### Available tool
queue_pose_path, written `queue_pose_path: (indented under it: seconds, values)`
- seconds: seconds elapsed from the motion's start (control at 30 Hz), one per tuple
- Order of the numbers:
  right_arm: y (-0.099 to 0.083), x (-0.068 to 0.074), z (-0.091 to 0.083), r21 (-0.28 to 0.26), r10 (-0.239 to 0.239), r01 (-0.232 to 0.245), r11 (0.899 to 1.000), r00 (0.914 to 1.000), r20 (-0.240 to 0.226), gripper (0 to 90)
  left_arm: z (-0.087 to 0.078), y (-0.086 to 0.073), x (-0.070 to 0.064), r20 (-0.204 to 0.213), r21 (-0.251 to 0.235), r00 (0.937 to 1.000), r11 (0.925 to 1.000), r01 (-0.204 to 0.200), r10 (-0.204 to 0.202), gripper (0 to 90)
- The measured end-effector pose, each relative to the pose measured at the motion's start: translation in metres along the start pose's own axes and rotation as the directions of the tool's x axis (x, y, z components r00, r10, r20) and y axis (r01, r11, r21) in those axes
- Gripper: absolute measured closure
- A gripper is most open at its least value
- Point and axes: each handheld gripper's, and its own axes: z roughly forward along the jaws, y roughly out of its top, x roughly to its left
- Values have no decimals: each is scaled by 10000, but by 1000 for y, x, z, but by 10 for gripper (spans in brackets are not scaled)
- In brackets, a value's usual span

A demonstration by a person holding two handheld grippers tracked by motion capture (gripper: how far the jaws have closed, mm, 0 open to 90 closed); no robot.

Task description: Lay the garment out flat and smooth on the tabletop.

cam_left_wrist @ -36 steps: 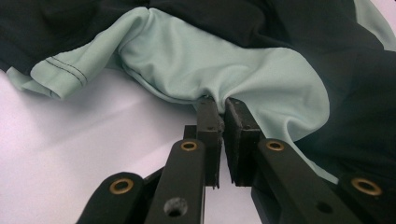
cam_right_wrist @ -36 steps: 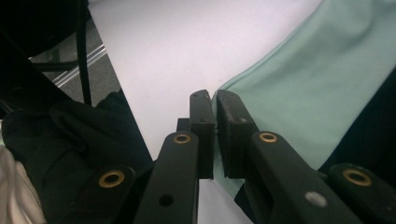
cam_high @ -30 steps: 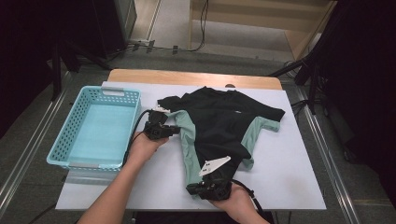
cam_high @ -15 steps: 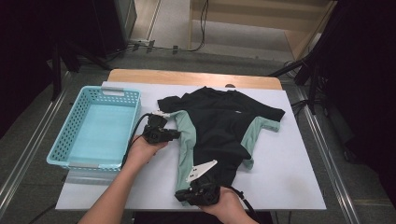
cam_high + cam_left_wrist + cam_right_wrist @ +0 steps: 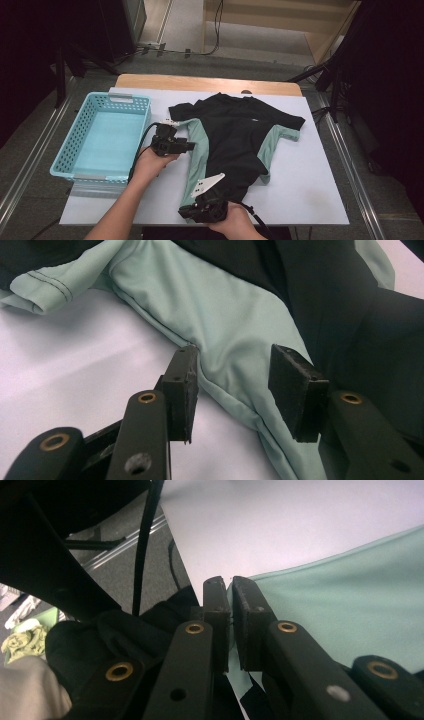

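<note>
At hem — right gripper point(image 5: 230, 587) pinches shirt point(image 5: 350, 595).

Lab: white table point(image 5: 310, 195) amid rails point(image 5: 30, 165), cables point(image 5: 218, 20).

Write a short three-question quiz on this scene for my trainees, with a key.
1. True or false: the right tool is shut on the shirt.
2. Which part of the shirt lies between the open jaws of the left tool? A) the black collar B) the mint-green side panel C) a black sleeve
3. What stands on the table to the left of the shirt?

Key:
1. True: its jaws pinch the mint-green hem at the table's near edge.
2. B
3. A light-blue basket with perforated walls.
</note>
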Motion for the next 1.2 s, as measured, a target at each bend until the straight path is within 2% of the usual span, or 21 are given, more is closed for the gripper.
queue_pose_path:
  seconds: [0.07, 0.1, 0.13, 0.2, 0.27, 0.43, 0.57, 0.97, 1.07, 1.2]
  values:
    - [2, 1, 3, -130, -60, 59, 9999, 10000, -42, 806, 1, 0, 0, 10, 59, 10000, 10000, -11, 11, 533]
    - [2, 2, 5, -175, -168, 166, 9997, 9997, -150, 756, 1, 0, 0, 22, 103, 10000, 9999, -9, 8, 533]
    - [2, 3, 9, 20, -448, 449, 9990, 9981, -415, 682, 2, 0, 0, 50, 120, 10000, 9999, -6, 6, 533]
    - [1, 7, 8, 165, -997, 998, 9949, 9950, -35, 661, 2, -1, 0, 59, 169, 10000, 9999, -31, 30, 533]
    - [1, 7, 3, -30, -1450, 1450, 9894, 9894, 117, 635, 2, -1, 0, 75, 190, 10000, 9998, -25, 23, 533]
    - [4, -9, -16, -382, -1011, 1032, 9939, 9935, 513, 628, 2, -1, 0, 101, 243, 9999, 9997, -52, 49, 533]
    - [3, -25, -28, -395, -516, 550, 9977, 9952, 829, 627, 2, -1, 0, 115, 236, 9999, 9997, -60, 57, 533]
    - [-1, -48, -56, -532, 59, 6, 9986, 9925, 1224, 561, 1, -1, -1, 197, 254, 9998, 9996, -76, 71, 529]
    - [-3, -53, -63, -595, 86, -7, 9982, 9912, 1322, 518, 0, -1, -2, 287, 275, 9996, 9996, -83, 75, 498]
    - [-6, -62, -78, -761, 421, -313, 9966, 9887, 1438, 465, -5, 1, -4, 527, 296, 9986, 9995, -67, 51, 417]
